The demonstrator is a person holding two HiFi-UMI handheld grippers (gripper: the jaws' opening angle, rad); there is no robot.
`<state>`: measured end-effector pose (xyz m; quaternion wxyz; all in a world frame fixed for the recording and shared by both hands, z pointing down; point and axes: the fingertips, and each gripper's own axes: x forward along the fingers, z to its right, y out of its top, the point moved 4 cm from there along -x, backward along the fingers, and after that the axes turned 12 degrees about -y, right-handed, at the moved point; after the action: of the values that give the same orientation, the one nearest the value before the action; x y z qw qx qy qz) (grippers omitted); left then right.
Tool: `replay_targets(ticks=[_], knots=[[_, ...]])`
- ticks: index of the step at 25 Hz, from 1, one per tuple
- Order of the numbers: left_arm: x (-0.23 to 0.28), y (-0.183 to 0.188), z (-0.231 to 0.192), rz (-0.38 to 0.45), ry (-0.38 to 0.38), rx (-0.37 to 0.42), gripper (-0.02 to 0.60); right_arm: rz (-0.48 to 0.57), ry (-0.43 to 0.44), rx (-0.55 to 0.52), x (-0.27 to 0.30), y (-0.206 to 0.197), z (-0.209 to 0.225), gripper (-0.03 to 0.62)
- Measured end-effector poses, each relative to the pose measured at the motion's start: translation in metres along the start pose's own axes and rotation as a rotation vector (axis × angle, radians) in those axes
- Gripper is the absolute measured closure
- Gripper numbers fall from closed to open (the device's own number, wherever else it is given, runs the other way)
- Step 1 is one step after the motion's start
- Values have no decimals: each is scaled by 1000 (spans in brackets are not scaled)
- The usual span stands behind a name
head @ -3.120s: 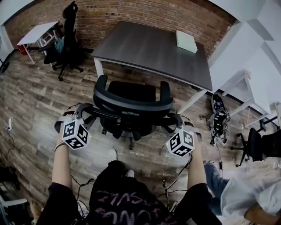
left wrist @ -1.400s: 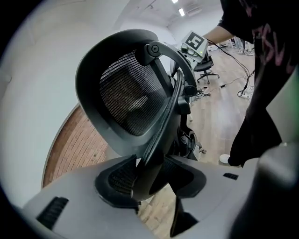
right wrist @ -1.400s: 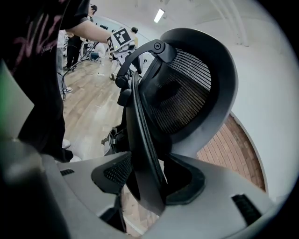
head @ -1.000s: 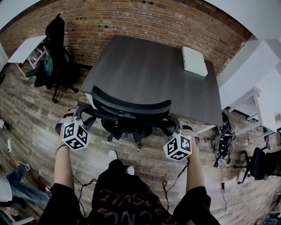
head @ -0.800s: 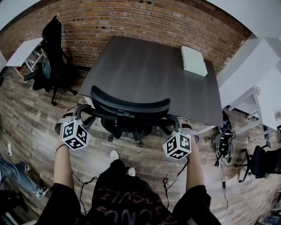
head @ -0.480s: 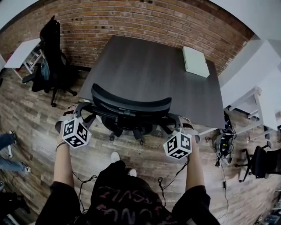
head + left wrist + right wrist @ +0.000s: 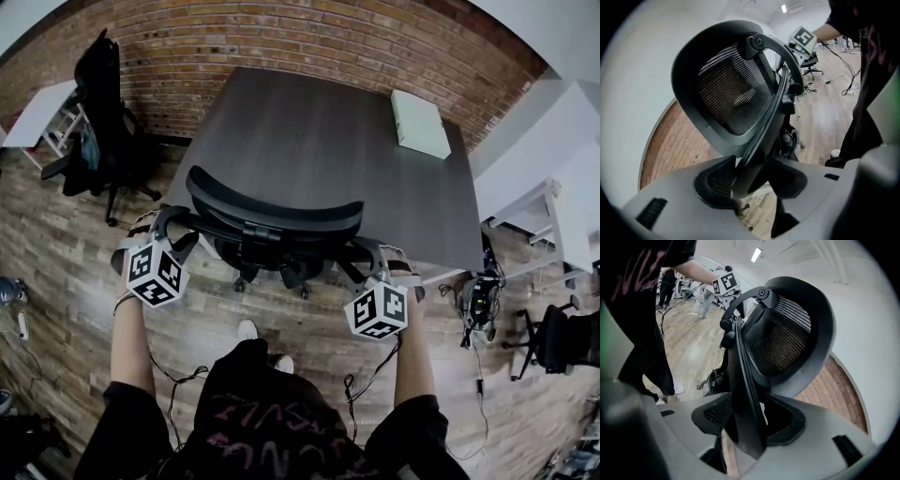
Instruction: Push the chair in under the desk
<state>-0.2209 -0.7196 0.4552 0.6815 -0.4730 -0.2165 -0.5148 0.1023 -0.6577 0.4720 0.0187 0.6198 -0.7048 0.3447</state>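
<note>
Now, with the left gripper [image 7: 172, 228] [image 7: 751, 180] clamped on one back bar of the black mesh-backed office chair [image 7: 281, 262] and the right gripper [image 7: 364, 261] [image 7: 749, 423] on the other, push evenly and straight. Ease off as the backrest [image 7: 272, 214], at the near edge of the dark grey rectangular desk [image 7: 319, 131], touches it.

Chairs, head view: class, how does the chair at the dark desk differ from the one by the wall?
The desk chair is held by the left gripper and right gripper; the wall chair stands untouched. The desk chair's back sits at the dark desk's edge; the wall chair stands beside a white table. Both are black swivel chairs.
</note>
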Motion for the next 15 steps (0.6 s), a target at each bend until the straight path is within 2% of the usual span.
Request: replay_targets(ticks=[9,15], knots=[[1,-2,4,15,26,9,383,-9,-21,13,0,-2,-3,370],[-5,-4,4,45,69,-50,380,2,-67,74,-7,-1,-3,367]])
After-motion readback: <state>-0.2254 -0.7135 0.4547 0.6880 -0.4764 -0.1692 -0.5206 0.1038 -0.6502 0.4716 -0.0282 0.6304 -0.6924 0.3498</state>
